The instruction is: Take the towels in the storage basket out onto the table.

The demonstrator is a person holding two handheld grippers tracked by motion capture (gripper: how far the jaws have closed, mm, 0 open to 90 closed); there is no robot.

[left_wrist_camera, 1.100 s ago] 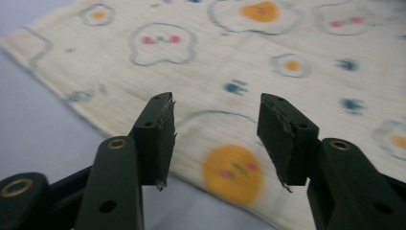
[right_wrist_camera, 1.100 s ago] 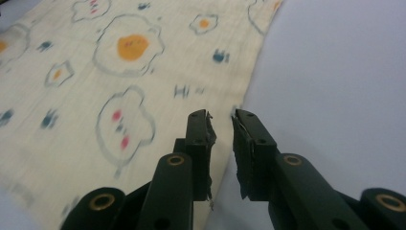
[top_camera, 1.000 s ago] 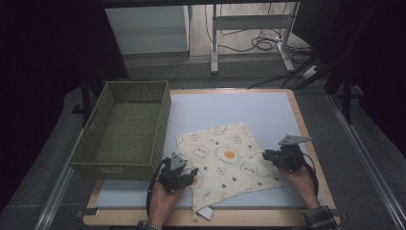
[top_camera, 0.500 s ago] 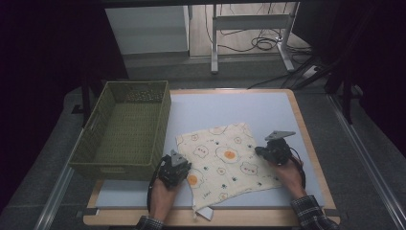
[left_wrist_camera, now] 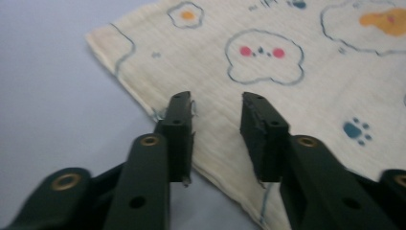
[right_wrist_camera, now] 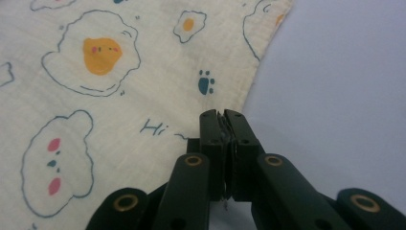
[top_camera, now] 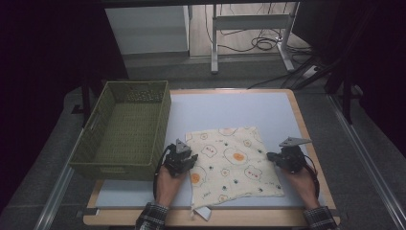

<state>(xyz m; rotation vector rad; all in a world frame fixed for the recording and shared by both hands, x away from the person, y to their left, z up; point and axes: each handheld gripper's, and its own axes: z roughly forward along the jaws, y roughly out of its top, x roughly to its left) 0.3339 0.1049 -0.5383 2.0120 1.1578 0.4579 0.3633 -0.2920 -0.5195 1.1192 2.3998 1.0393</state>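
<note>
Printed cloth (top_camera: pixel 232 163) lies flat and unfolded on the table (top_camera: pixel 239 108), near the front edge, just right of the green basket (top_camera: pixel 122 129). One front corner is flipped over at the table's edge, with a small tag showing.

Left gripper (left_wrist_camera: pixel 216 122): jaws apart, hovering over the cloth's left edge near a corner. They have just been opening. Cloth is seen under and between them, but the pads are not pressing it, so no grip.

Right gripper (right_wrist_camera: pixel 223 125): jaws together at the cloth's right edge. Whether fabric is pinched between the pads cannot be told; the edge passes right at the tips.

Progress, as judged: early. Likely a fold or a move to the basket is intended; neither is started. Basket is empty. Still to be done: a firm pinch on the left edge, a confirmed pinch on the right, then lift.
</note>
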